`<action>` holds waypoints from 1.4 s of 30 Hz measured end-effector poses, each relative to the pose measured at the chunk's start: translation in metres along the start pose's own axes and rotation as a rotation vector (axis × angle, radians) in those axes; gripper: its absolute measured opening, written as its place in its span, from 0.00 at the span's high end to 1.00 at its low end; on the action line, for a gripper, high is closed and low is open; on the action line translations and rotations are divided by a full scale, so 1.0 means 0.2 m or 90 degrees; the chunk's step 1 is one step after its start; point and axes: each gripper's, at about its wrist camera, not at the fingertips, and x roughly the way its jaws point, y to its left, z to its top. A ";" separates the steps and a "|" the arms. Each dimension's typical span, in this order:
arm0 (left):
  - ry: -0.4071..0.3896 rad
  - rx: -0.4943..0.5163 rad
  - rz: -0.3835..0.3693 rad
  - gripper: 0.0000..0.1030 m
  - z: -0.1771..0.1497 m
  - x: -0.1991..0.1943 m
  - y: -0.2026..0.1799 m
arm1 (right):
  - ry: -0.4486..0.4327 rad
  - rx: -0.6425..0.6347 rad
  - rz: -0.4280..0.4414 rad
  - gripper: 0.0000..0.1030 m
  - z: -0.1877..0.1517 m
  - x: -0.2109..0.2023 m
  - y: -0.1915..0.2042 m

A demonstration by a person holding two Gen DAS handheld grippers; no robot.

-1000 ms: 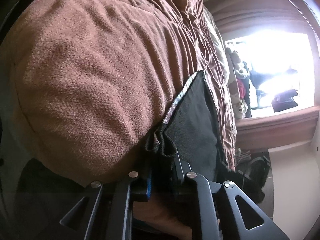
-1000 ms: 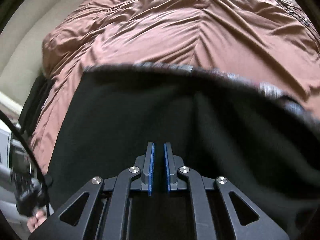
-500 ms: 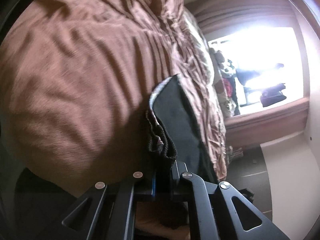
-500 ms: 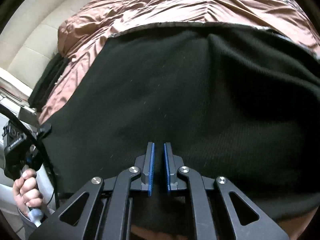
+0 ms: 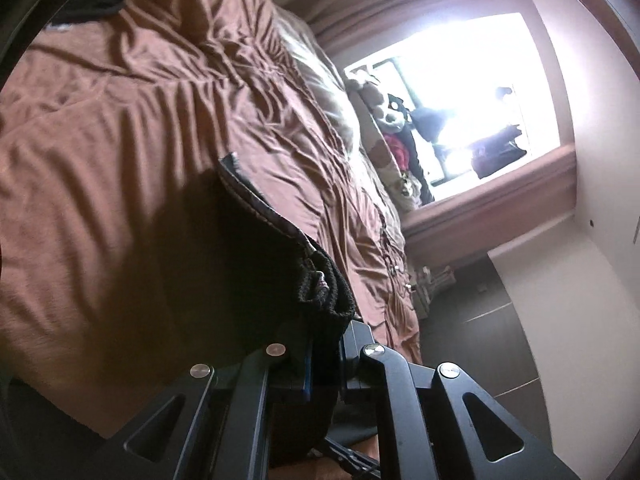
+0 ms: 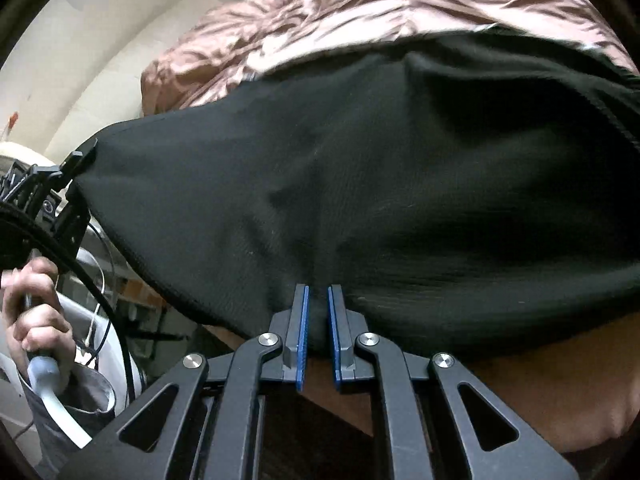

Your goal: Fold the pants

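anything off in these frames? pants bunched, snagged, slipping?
Nothing stands out. The black knit pants hang between the left gripper and right gripper, both clamped on the fabric, over the rumpled brown bedspread. No snag or slip visible.

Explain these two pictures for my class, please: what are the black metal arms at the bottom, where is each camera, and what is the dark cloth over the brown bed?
There is no robot here. A person holds a hand-operated two-finger gripper in each hand, and a wide-angle camera on each gripper looks forward along its fingers, which is why the pictures bulge. One picture comes from the left gripper, the other from the right gripper; the black arms are the linkages that move the fingers. The dark cloth is a pair of black pants, which the person is folding over a bed with a rumpled brown bedspread. Both grippers are shut on the pants, each pinching an edge of the fabric between its blue pads. In the right view you can also see the person's left hand on the other gripper's handle. A bright window lies beyond the bed.
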 end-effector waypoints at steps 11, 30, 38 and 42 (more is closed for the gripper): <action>0.040 0.077 -0.038 0.91 -0.03 0.17 -0.38 | -0.088 0.048 -0.004 0.94 -0.09 -0.34 -0.21; 0.154 0.222 -0.079 0.91 -0.34 0.66 -1.02 | -0.191 0.144 0.014 0.94 -0.32 -0.68 -0.50; 0.237 0.237 -0.083 0.91 -0.62 0.90 -1.07 | -0.222 0.190 0.009 0.94 -0.42 -0.82 -0.65; 0.282 0.234 -0.082 0.91 -0.76 1.01 -1.07 | -0.229 0.210 0.003 0.94 -0.46 -0.85 -0.71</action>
